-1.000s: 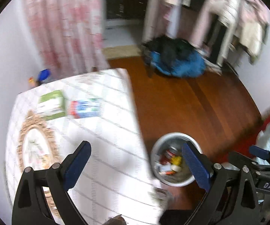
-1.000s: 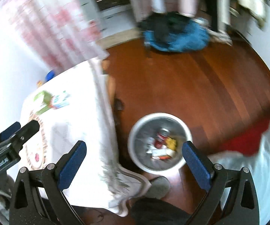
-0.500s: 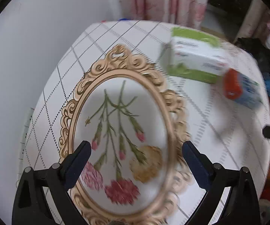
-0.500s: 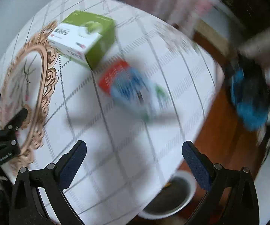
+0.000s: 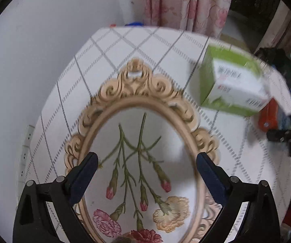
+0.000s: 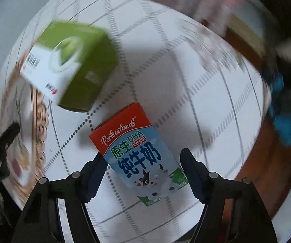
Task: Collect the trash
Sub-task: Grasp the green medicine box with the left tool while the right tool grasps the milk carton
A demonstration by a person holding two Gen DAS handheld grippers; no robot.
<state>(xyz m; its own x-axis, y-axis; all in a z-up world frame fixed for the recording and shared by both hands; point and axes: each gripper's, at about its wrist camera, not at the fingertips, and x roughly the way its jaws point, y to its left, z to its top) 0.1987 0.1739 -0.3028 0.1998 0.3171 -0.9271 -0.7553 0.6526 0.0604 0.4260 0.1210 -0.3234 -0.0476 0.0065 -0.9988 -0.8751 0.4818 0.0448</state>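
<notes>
Two pieces of trash lie on the table (image 6: 185, 77), which wears a white cloth with a grey diamond grid. Furthest left, the left gripper (image 5: 147, 165) hovers with its jaws spread wide and empty over an oval floral placemat (image 5: 137, 162) with a scrolled gold border. Next comes the green and white box (image 6: 68, 66), lying on the cloth at the placemat's edge, blurred in both views. Just right of it, near but apart, the milk carton (image 6: 137, 151) lies flat, red end toward the box. The right gripper (image 6: 142, 166) straddles the carton's lower half, jaws wide, one blue pad on each long side; whether either pad touches yet is hard to tell.

The carton is probably empty, so light, and its thin coated card would be slick and easy to crush. A hold across the narrow width, mid-body, with modest squeeze seems best. The box looks stiffer but wider, so it would need nearly the full jaw opening across its short side.
</notes>
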